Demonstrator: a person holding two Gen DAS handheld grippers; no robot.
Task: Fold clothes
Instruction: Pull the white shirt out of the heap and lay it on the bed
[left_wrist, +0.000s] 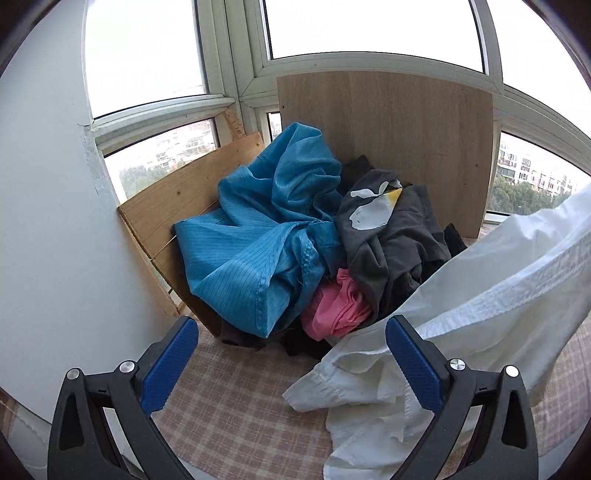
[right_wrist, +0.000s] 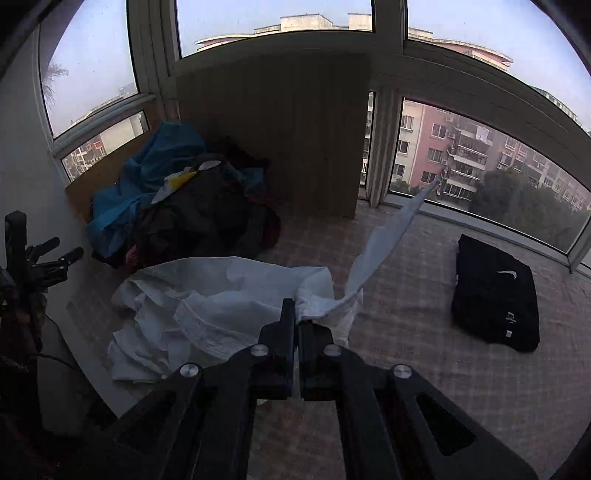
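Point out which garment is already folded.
The black garment with the white swoosh, lying flat and alone on the checked cloth. The white garment is rumpled; the rest sit in a heap.

Beneath your fingers runs a surface covered in a pale pink checked cloth (left_wrist: 236, 402), and it reaches ahead to the windows. Straight beyond your left fingertips, at its far edge, a heap of clothes (left_wrist: 314, 240) rests on the cloth against wooden boards (left_wrist: 388, 122): a blue striped garment (left_wrist: 258, 236), a dark grey one with a white print (left_wrist: 391, 236) and a pink piece (left_wrist: 340, 310) low at the front. Under and just left of your right fingertips, a crumpled white garment (right_wrist: 207, 302) lies on the checks. Well off to the right of those fingers, a folded black garment (right_wrist: 495, 295) lies flat, apart from everything else.
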